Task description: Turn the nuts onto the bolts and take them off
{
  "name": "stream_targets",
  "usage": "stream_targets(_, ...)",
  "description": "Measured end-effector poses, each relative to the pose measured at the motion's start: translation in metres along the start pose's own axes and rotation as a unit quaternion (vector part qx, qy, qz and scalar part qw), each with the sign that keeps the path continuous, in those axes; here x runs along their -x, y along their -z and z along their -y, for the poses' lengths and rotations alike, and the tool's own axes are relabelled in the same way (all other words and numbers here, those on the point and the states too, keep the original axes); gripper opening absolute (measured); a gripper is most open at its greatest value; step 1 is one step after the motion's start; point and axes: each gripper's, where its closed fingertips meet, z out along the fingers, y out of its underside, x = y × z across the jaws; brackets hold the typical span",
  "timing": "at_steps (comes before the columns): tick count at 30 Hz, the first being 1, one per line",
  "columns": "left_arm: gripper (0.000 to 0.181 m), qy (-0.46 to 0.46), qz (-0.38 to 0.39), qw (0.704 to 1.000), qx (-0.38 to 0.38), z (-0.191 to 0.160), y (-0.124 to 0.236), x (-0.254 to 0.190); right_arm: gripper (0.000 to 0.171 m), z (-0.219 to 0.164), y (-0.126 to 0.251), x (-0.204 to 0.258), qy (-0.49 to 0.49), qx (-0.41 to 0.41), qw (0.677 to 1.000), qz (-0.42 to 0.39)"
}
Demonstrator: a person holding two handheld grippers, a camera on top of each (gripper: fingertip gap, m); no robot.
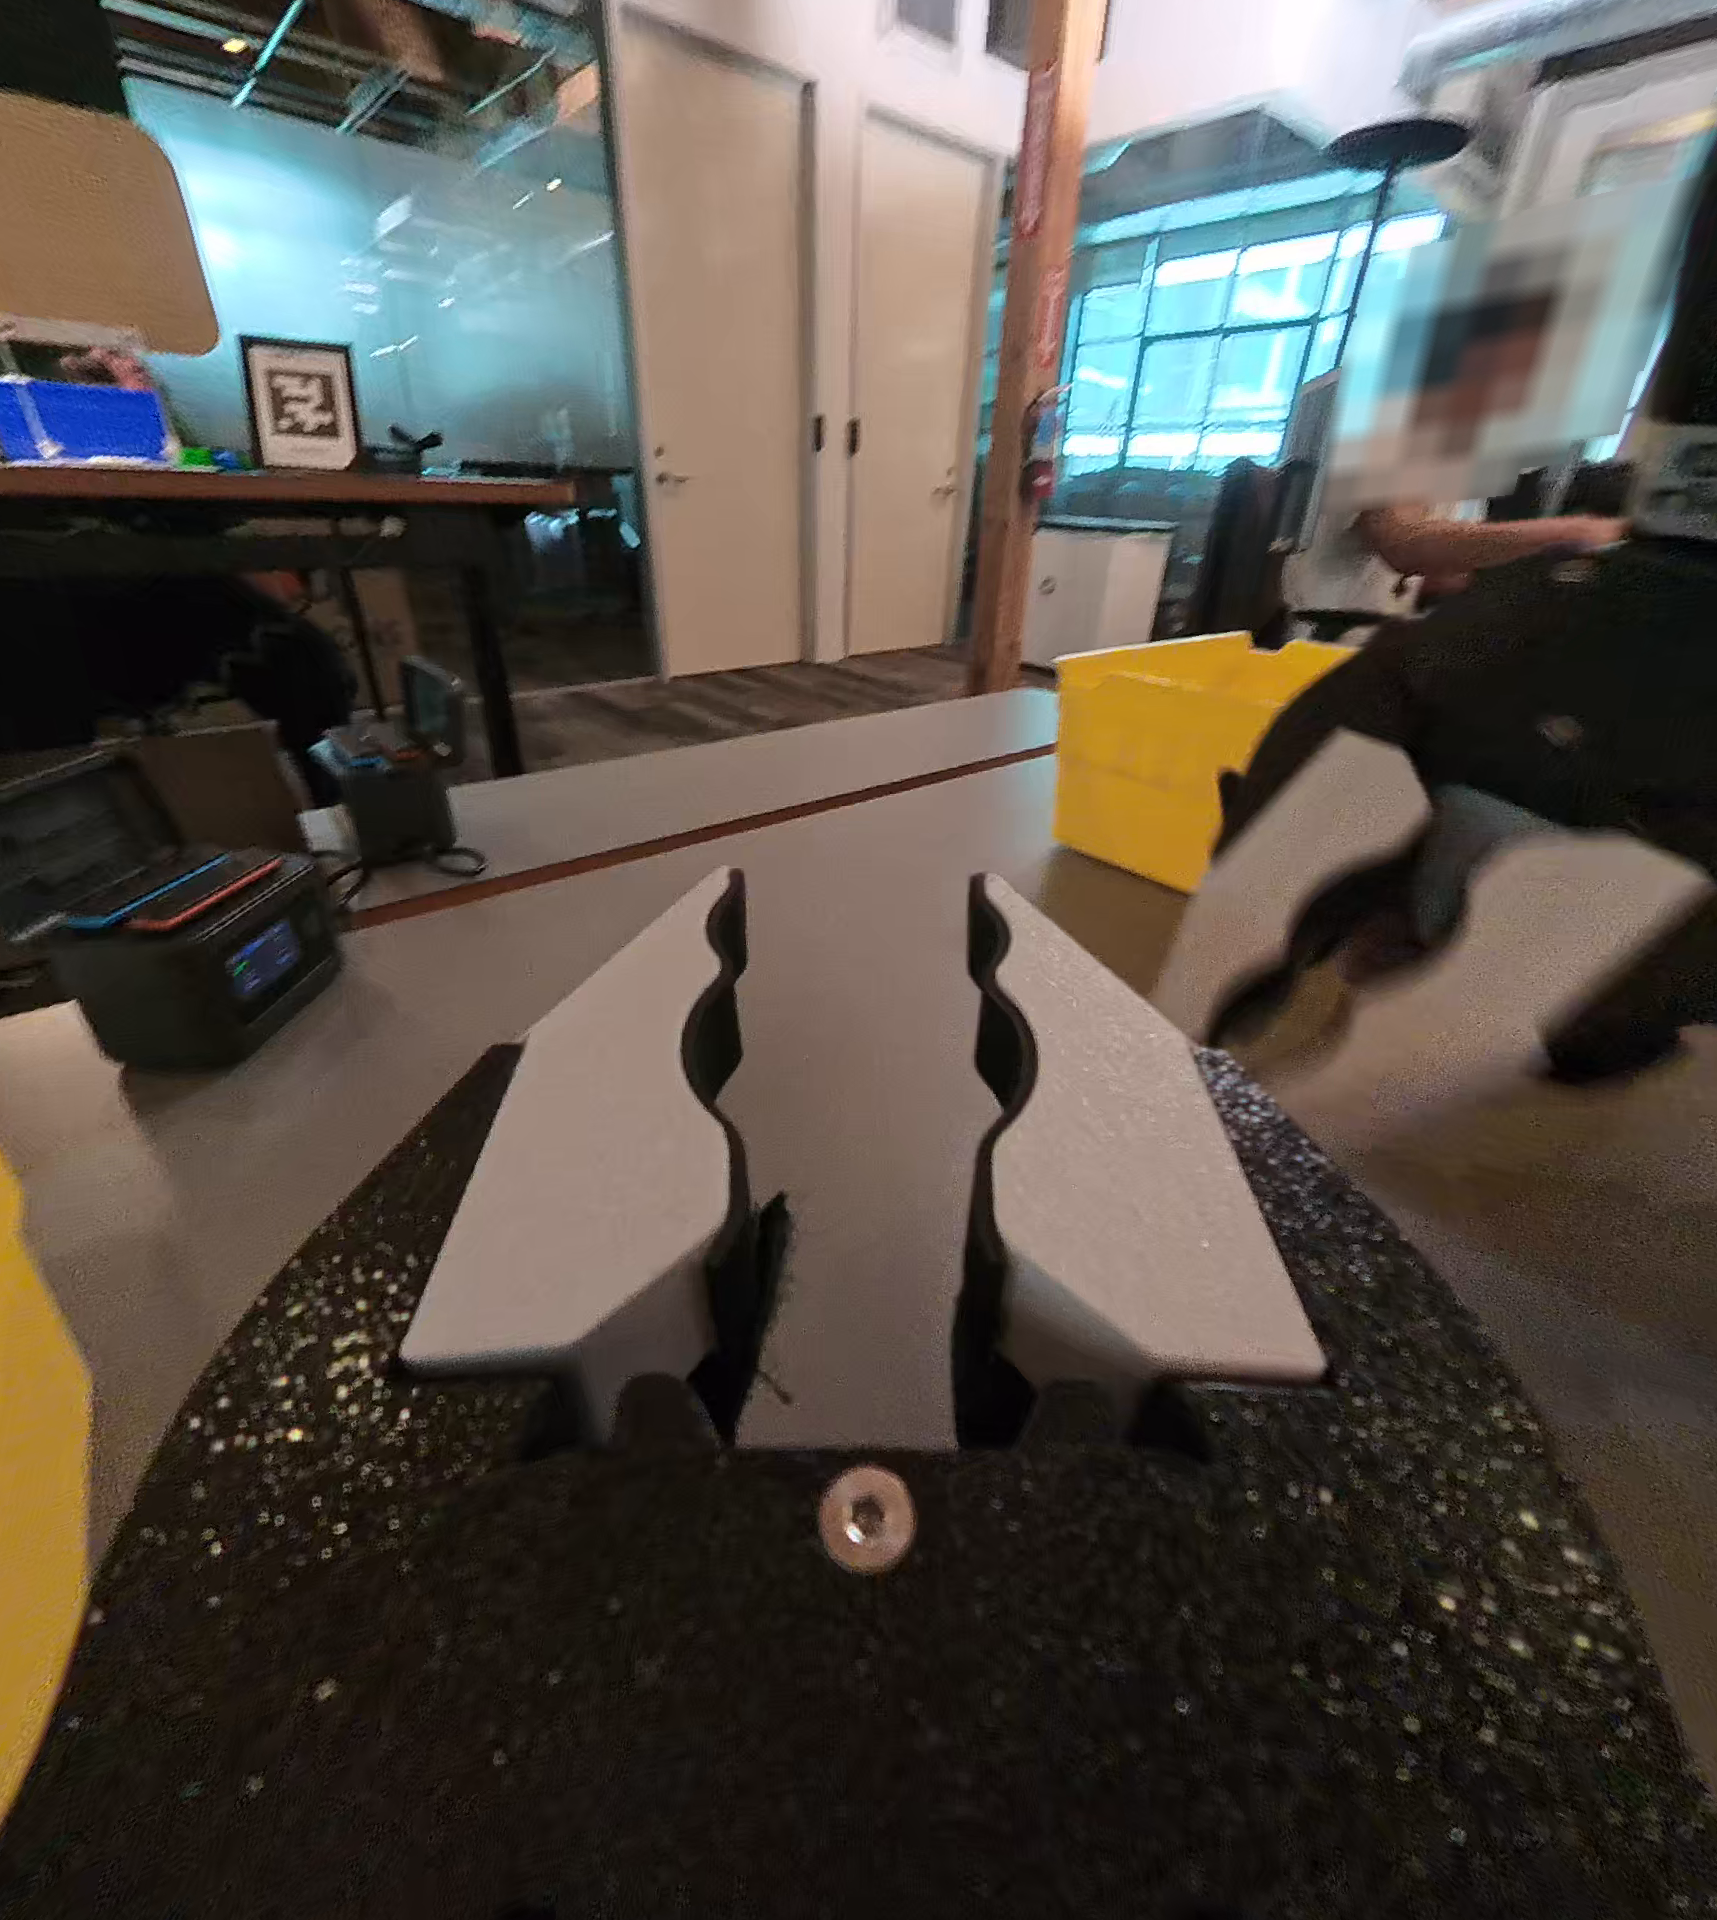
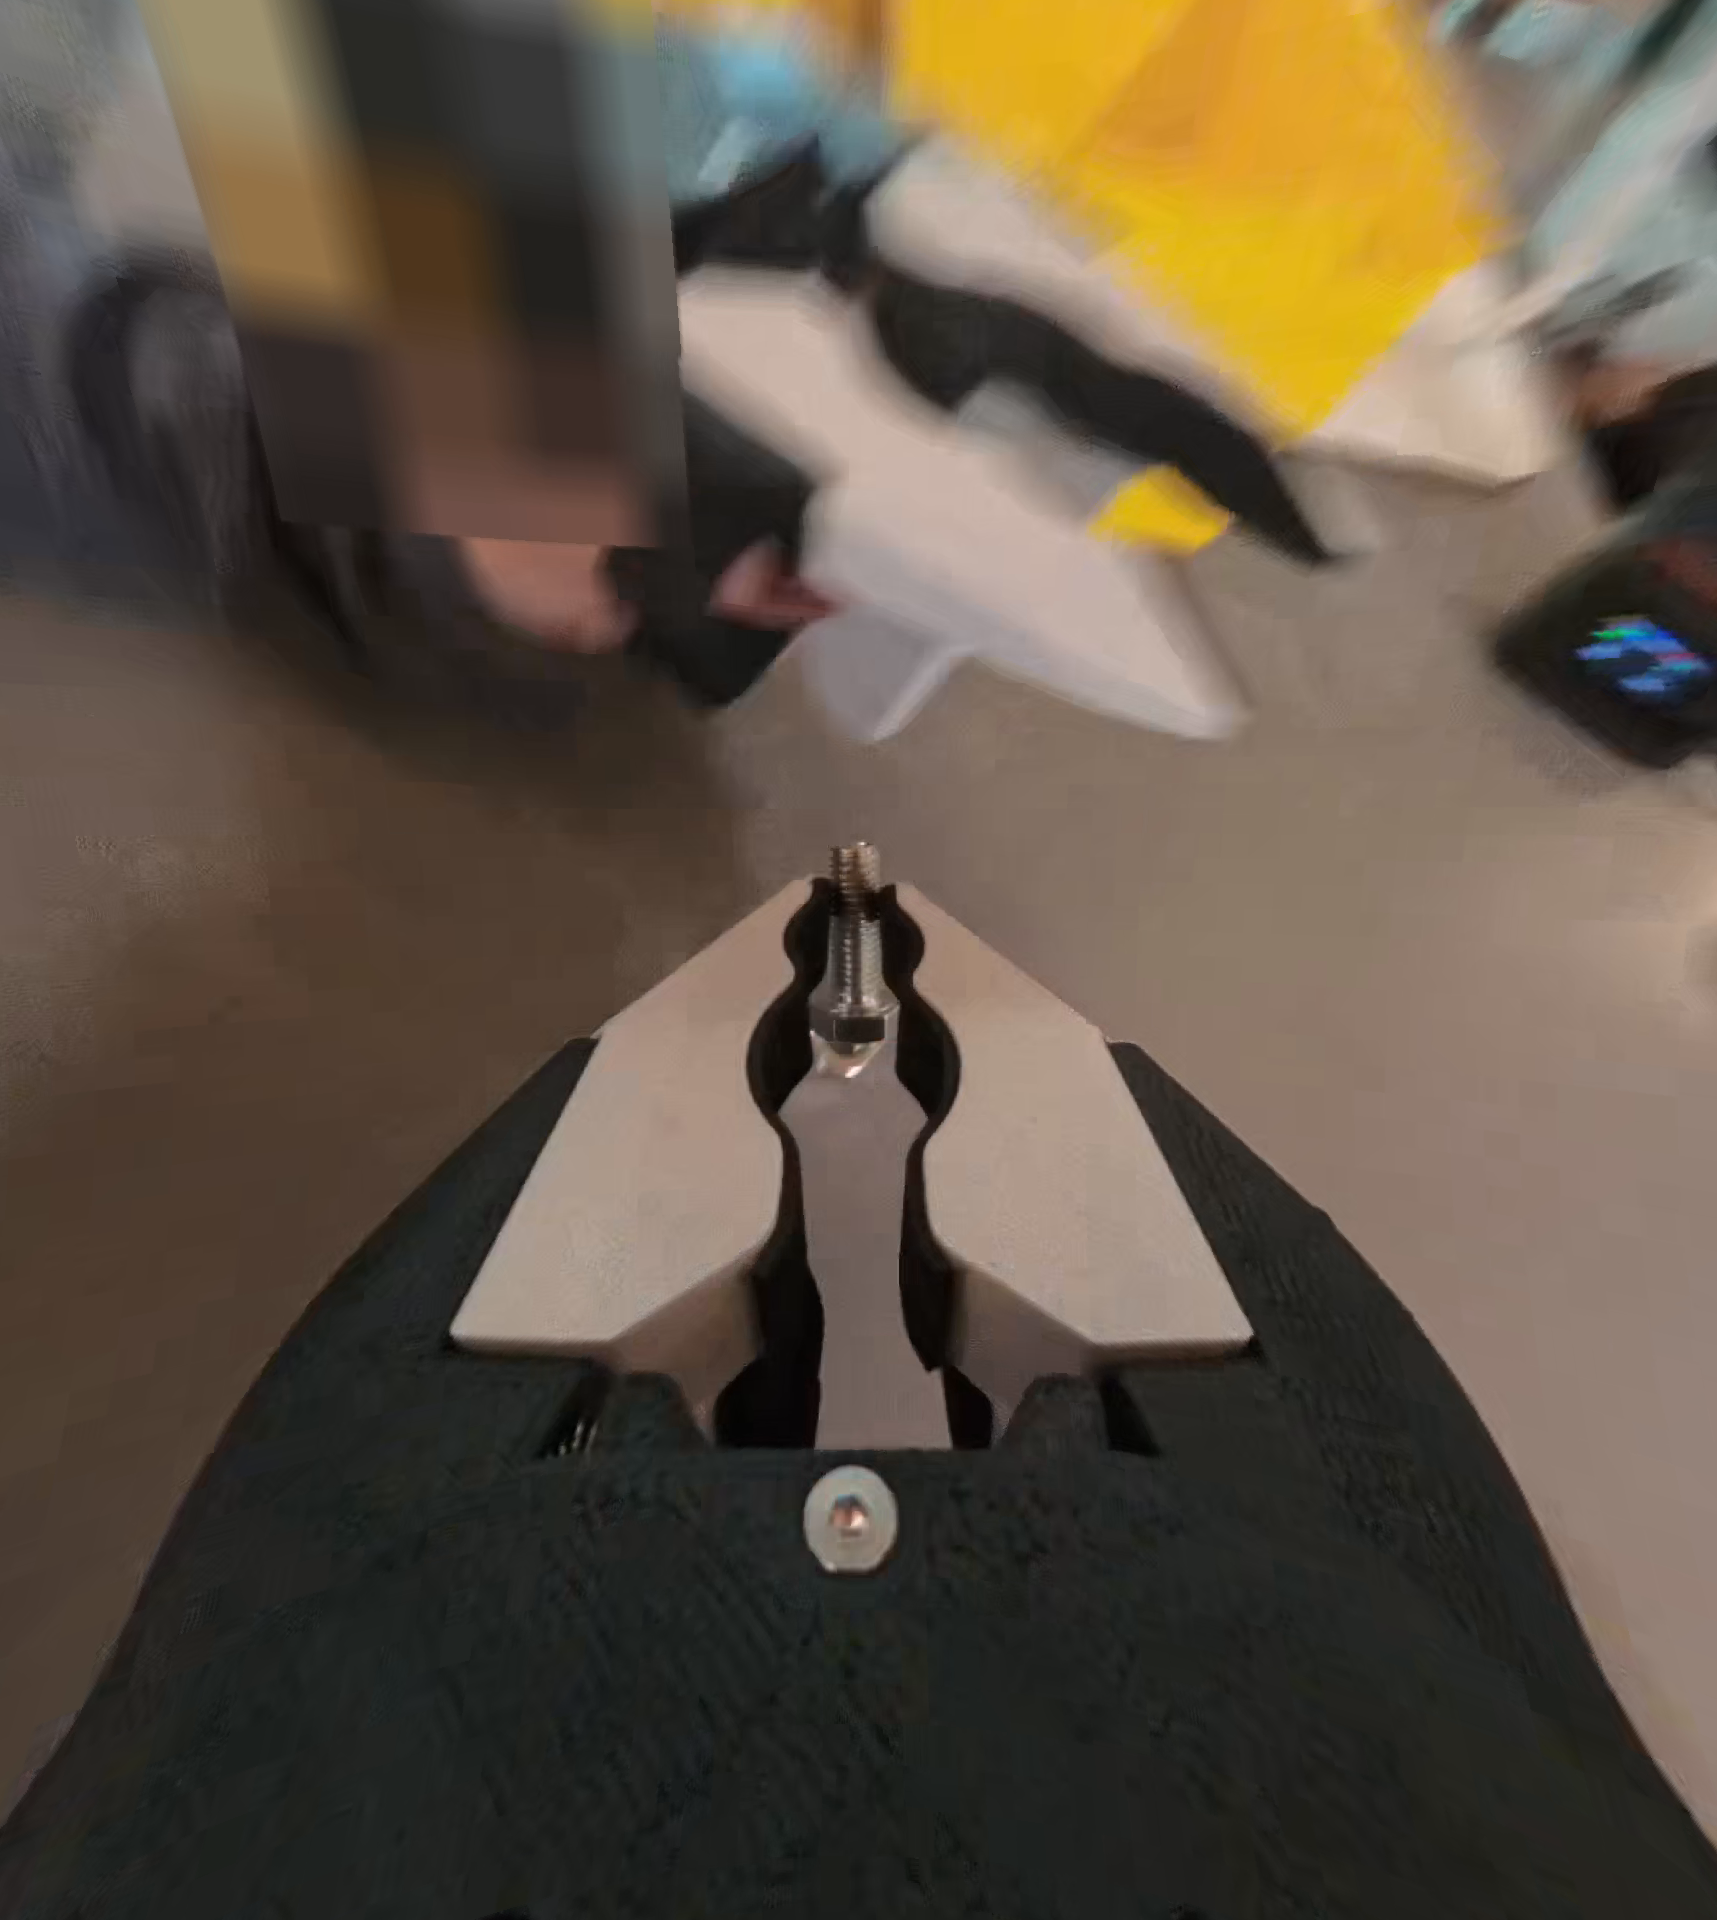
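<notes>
Spreading across the lower half of both views, the grey table (image 1: 158,1164) carries a yellow plastic bin (image 1: 1145,758) at the right of centre in the left wrist view, and a black box-shaped device with a small lit screen (image 1: 199,935) at middle left. Next in size, the left gripper (image 1: 854,914) fills the bottom centre of its own view; its pale fingers (image 1: 615,1122) stand well apart with nothing between them. The right gripper (image 2: 856,894) fills the bottom of its own view, closed on a small silver threaded bolt (image 2: 852,966) that lies along the fingers at frame centre, its threaded end poking just past the tips and its head further back in the notch. A narrow collar near that head could be a nut, but I cannot tell. In the upper right of the left wrist view the right gripper appears blurred, above the table and in front of the bin. Judging by this, the bolt is in hand and a nut is yet to be fetched; next, the empty left gripper would need to pick one up and meet the exposed thread squarely.
</notes>
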Motion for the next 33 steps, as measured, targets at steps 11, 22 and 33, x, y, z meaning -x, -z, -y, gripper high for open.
stream_targets(11,0.046,0.124,-0.292,0.948,0.002,0.005,0.006,-0.100,0.008,0.032,0.091,-0.018,-0.194,-0.379,0.904,0.039)
stream_targets(22,0.017,0.078,-0.273,0.959,0.028,-0.012,0.001,-0.108,0.007,0.033,0.077,-0.008,-0.170,-0.388,0.905,0.038)
stream_targets(33,0.000,-0.020,-0.231,0.972,0.029,-0.009,0.004,-0.094,0.008,0.025,0.088,-0.014,-0.118,-0.355,0.927,-0.010)
